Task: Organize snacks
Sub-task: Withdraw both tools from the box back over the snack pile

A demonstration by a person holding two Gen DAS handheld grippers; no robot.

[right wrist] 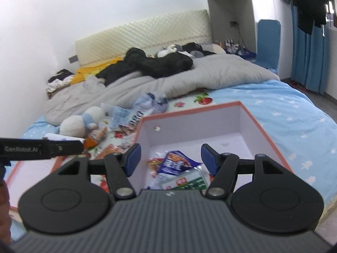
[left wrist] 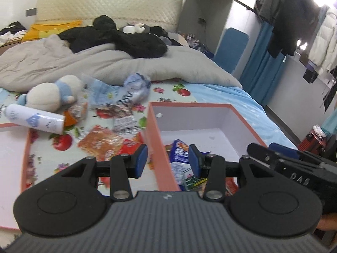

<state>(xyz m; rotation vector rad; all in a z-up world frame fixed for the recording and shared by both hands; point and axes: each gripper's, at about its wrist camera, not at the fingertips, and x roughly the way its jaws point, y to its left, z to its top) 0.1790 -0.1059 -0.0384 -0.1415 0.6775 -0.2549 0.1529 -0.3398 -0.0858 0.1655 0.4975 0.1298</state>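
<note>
Both hand-held grippers are hanging released and empty above the bed: the left hand-held gripper [left wrist: 166, 158] is standing with its blue pads apart over the near wall of the salmon-edged, white-lined cardboard box [left wrist: 210, 113], and the right hand-held gripper [right wrist: 169, 158] is spread wider over the box's inside, nothing between either pair of pads. The box is sitting toward the foot edge of the bed, and a blue-and-white snack packet [right wrist: 174, 162] and a green-and-white wrapper [right wrist: 189, 182] are already lying in its near corner. Most of the job is waiting outside it: an orange crinkled snack bag [left wrist: 99, 141], a clear printed packet [left wrist: 124, 124] and a pale blue plastic bag [left wrist: 137, 85] are lying scattered on the fruit-print sheet just beside the box, toward the white and blue plush toy [left wrist: 52, 93] and the white spray can [left wrist: 34, 119]. I would judge a drop-off to be just finished; next, one gripper is going to need to swing out to the orange bag and pinch it.
</note>
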